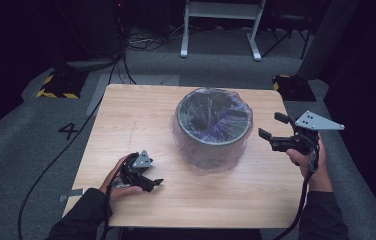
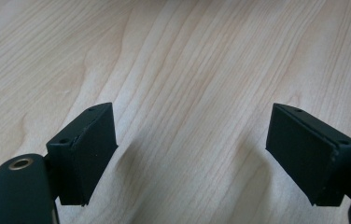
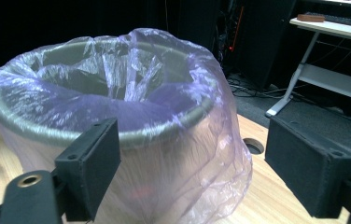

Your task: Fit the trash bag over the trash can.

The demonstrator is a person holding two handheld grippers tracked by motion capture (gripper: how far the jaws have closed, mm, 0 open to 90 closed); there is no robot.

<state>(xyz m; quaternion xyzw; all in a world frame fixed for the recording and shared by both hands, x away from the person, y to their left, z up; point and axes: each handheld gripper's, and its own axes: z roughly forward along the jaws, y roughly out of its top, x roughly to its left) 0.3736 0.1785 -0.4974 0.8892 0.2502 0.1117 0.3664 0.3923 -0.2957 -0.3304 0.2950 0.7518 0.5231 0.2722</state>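
While the round grey bin lined with a translucent purple plastic bag [image 1: 214,127] stands mid-table, the lining step is judged near done: the right gripper [image 1: 270,126] is held just beside it, jaws apart and empty, and the left gripper [image 1: 152,184] is seen low over the pale wooden table [image 1: 136,120], jaws apart. A pinch on loose film at the rim is judged to be called for next; the bin's interior and the bag's seating on its far side are hard to make out.

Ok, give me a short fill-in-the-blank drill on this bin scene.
1. The bin is lined with a thin ___ bag.
2. The bin stands on a ___ table.
3. The left tongs hang over bare ___.
4. Both the left and the right tongs are ___.

Missing words: plastic; wooden; table; open
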